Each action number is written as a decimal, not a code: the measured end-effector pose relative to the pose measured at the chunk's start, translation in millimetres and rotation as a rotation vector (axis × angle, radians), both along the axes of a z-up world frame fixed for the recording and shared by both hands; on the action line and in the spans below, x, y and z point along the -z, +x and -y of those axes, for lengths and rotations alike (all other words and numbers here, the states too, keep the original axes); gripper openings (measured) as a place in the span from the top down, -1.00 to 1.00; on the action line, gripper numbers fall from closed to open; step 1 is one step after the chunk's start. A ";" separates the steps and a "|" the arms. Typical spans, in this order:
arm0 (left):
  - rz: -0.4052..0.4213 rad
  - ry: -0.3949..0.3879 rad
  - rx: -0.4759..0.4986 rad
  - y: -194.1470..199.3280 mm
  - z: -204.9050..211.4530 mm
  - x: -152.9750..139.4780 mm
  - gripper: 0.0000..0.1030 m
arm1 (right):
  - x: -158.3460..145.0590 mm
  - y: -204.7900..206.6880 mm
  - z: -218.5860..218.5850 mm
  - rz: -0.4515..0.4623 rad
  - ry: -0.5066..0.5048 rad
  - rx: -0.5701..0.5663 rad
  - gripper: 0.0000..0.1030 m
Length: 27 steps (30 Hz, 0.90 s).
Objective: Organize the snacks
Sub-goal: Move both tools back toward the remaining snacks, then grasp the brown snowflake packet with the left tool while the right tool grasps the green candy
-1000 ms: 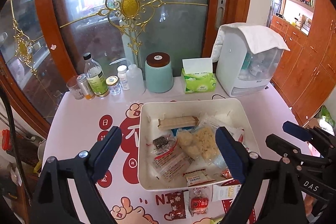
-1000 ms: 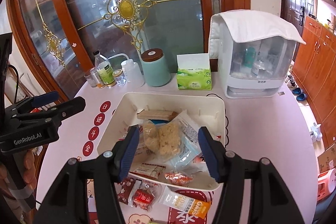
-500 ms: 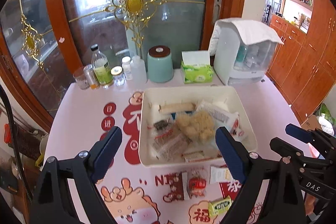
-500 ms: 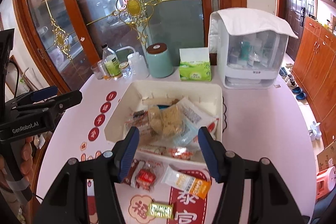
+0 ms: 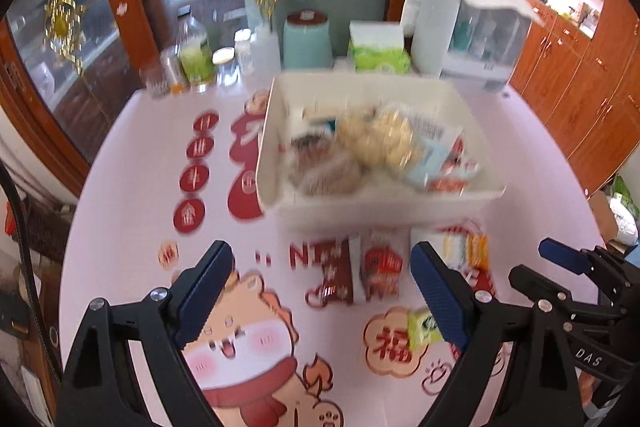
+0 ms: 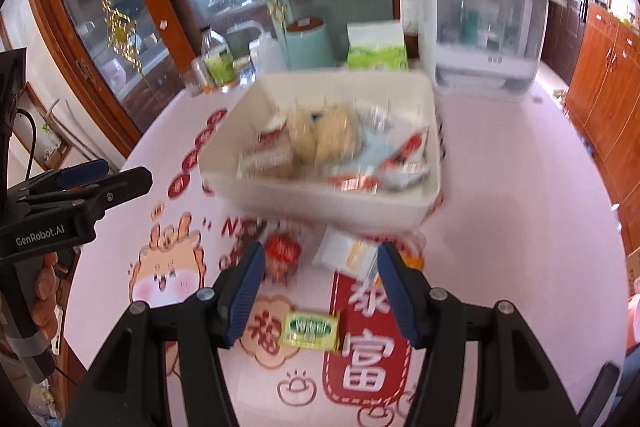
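Observation:
A white bin [image 5: 384,211] [image 6: 320,201] holds several snack packets. Loose on the table in front of it lie a brown packet [image 5: 336,273], a red packet [image 5: 380,267] [image 6: 282,253], a white-and-orange packet [image 5: 464,251] [image 6: 348,253] and a small green packet [image 5: 422,325] [image 6: 310,331]. My left gripper [image 5: 320,287] is open and empty, above the table in front of the loose packets. My right gripper [image 6: 320,287] is open and empty, above the green packet. Both views are blurred.
Along the back stand bottles and jars [image 5: 196,61], a teal canister [image 5: 308,39], a green tissue box [image 5: 378,49] and a white covered appliance [image 5: 468,27]. The round table [image 6: 520,227] has a red-printed cloth. Glass door behind, wood cabinets at right.
Both grippers have pulled back from the bin toward the table's near side. More loose packets, including the green one, have come into view. Jaws stay open.

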<state>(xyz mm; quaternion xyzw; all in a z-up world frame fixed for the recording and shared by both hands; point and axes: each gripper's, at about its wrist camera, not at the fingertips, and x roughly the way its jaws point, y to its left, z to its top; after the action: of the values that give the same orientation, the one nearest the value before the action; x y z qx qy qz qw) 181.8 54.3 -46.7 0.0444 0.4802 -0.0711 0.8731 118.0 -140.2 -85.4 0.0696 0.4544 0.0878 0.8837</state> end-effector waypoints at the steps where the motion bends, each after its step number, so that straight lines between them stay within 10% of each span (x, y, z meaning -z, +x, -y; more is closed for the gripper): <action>1: -0.018 -0.001 -0.009 -1.8 -2.3 9.5 -0.75 | 10.3 -2.8 -2.9 -0.021 -0.001 -0.005 -0.14; 12: -0.182 0.003 -0.079 -2.4 -16.8 101.0 -0.75 | 85.5 -14.8 -32.8 -0.154 -0.060 -0.030 -0.14; 27: -0.274 -0.024 -0.096 43.4 -13.9 151.0 -0.75 | 123.7 -2.6 -56.7 -0.162 -0.168 -0.022 -0.27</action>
<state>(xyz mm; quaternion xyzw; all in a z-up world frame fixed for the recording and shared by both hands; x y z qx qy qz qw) 225.2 68.2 -197.7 0.0009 0.5955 -0.0406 0.8023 115.4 -83.5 -209.1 -0.0028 0.5310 0.0531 0.8457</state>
